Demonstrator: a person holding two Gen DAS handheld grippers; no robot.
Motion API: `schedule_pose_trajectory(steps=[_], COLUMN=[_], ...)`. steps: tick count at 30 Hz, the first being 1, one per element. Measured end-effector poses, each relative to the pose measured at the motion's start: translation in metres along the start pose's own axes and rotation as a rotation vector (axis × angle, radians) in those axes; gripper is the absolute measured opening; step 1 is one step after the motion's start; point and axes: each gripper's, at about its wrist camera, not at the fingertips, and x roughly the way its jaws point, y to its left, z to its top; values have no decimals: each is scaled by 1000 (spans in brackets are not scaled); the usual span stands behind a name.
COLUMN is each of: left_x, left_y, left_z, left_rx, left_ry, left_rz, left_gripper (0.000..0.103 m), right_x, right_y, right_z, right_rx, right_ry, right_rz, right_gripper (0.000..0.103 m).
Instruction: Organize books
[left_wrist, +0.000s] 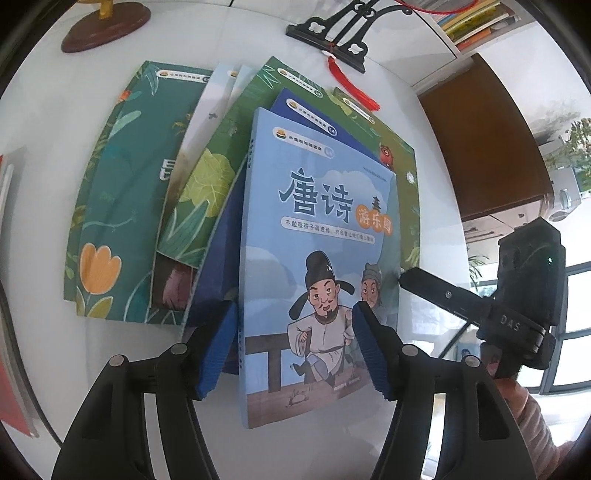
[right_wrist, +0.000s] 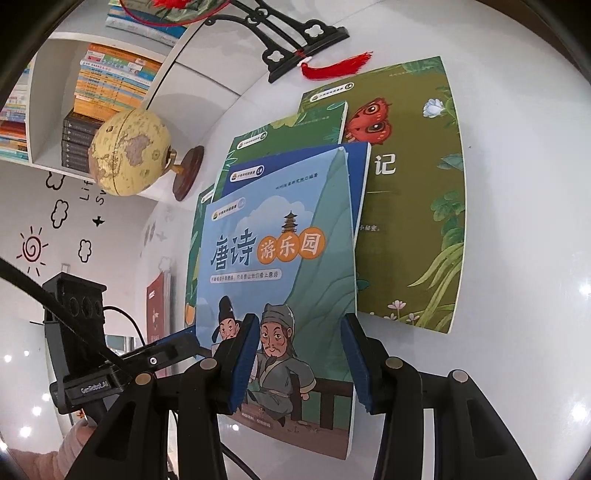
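A light blue book (left_wrist: 317, 221) with cartoon figures on its cover lies on top of a fanned pile on the white table (left_wrist: 332, 450). Under it sit a dark blue book (left_wrist: 218, 266) and several green books (left_wrist: 122, 184). My left gripper (left_wrist: 293, 350) stands open over the lower left of the top book, its left pad by the spine edge. My right gripper (right_wrist: 299, 363) is open over the same book (right_wrist: 280, 258), with its right pad at the book's right edge. A large green book (right_wrist: 410, 221) lies beyond, to the right.
A globe (right_wrist: 129, 151) on a wooden base stands at the back of the table beside a black ornamental stand (right_wrist: 295, 40) with a red tassel (right_wrist: 336, 66). A white bookshelf (right_wrist: 92, 92) full of books is behind. A red book (left_wrist: 11, 369) lies at the table's left.
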Motion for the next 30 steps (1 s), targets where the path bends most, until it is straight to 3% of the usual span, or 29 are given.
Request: schedule_pose_trajectory(steps=[6, 10, 12, 14, 17, 19, 21, 23, 25, 27, 30], left_x=[2, 3, 3, 4, 4, 4, 4, 3, 3, 2, -4], left_y=[-2, -1, -1, -3, -5, -3, -2, -2, -5, -8, -9], left_z=[-5, -5, -5, -5, -5, -4, -5, -6, -8, -11, -20], left_rx=[-2, -8, -14, -6, 10, -1, -13, -17, -1, 12, 0], left_ry=[7, 3, -2, -1, 2, -4, -11, -17, -16, -14, -25], left_rz=[-24, -31, -28, -17, -4, -8, -16, -19, 12, 32, -4], left_gripper=[62, 63, 63, 63, 63, 63, 65, 70, 70, 70, 70], right_x=[-5, 0, -1, -4, 2, 7, 12, 14, 15, 8, -15], right_y=[-7, -12, -7, -11, -27, -26, -24, -27, -35, -37, -24], right_z=[-2, -6, -5, -5, -5, -4, -2, 0, -2, -6, -15], right_rx=[40, 46, -9, 16, 111, 88, 88, 95, 126, 133, 66], right_ry=[-18, 36, 32, 10, 36, 47, 53, 56, 65, 60, 19], right_rz=[-30, 22, -11, -45, 20, 37, 85, 144, 204, 252, 359], right_gripper=[45, 45, 45, 45, 45, 46, 61, 63, 63, 54, 49])
